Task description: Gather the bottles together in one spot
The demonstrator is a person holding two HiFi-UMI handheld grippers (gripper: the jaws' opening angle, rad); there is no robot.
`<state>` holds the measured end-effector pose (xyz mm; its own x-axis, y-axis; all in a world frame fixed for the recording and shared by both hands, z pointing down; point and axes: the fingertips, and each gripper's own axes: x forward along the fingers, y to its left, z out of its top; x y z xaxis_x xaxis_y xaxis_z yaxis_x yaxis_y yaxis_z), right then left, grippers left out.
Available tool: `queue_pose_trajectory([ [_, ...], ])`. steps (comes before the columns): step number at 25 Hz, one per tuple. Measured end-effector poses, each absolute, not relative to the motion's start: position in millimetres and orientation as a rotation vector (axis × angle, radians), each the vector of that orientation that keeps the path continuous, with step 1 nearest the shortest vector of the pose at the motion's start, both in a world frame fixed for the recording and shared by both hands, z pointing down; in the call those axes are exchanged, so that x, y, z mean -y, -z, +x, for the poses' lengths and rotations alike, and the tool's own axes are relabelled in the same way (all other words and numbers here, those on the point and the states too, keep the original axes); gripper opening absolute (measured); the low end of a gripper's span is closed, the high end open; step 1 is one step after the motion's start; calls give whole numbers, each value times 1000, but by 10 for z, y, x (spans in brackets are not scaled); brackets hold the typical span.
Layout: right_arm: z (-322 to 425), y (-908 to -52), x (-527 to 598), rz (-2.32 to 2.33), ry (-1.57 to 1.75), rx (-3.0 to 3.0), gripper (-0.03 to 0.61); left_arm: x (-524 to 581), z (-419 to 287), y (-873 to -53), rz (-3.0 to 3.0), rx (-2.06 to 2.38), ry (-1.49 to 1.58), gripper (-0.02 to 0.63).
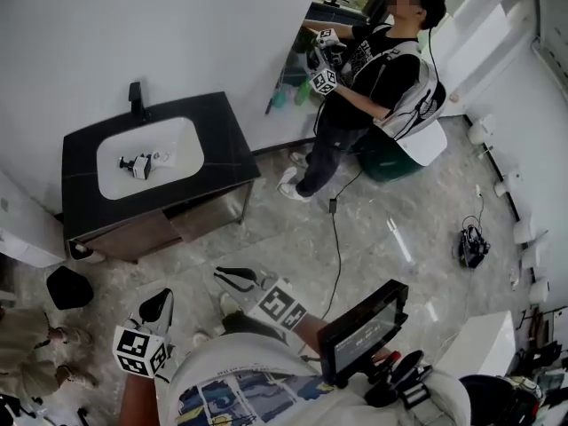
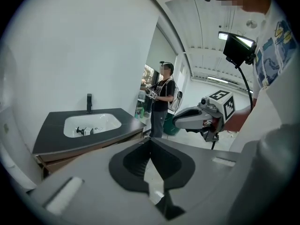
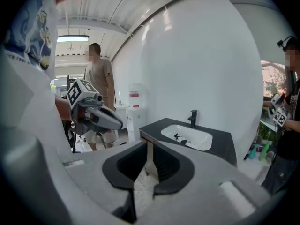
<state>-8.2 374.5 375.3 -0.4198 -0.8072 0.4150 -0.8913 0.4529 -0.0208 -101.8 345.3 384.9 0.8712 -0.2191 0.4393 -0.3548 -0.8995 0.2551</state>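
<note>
small bottles (image 1: 142, 163) lie in the glossy white basin (image 1: 177, 140).

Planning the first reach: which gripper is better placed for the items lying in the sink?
Left, probably: the left gripper is on the sink side, roughly in line with the items; the right gripper sits farther over. Both are empty, well away.

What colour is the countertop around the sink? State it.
Black countertop, white basin inside; clearest in the head view.
</note>
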Motion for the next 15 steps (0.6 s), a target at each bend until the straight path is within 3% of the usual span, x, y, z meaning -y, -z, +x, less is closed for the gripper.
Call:
queue_pose_trajectory([
  [8,530,-3753,-3317,1357,-327,2427,49,-2999,-419,-3754,2704,546,-595,5],
  [15,837,-3913,-2998,1311,-355,2440,54,-2700,-143,-3764,2686,603,-593,46],
])
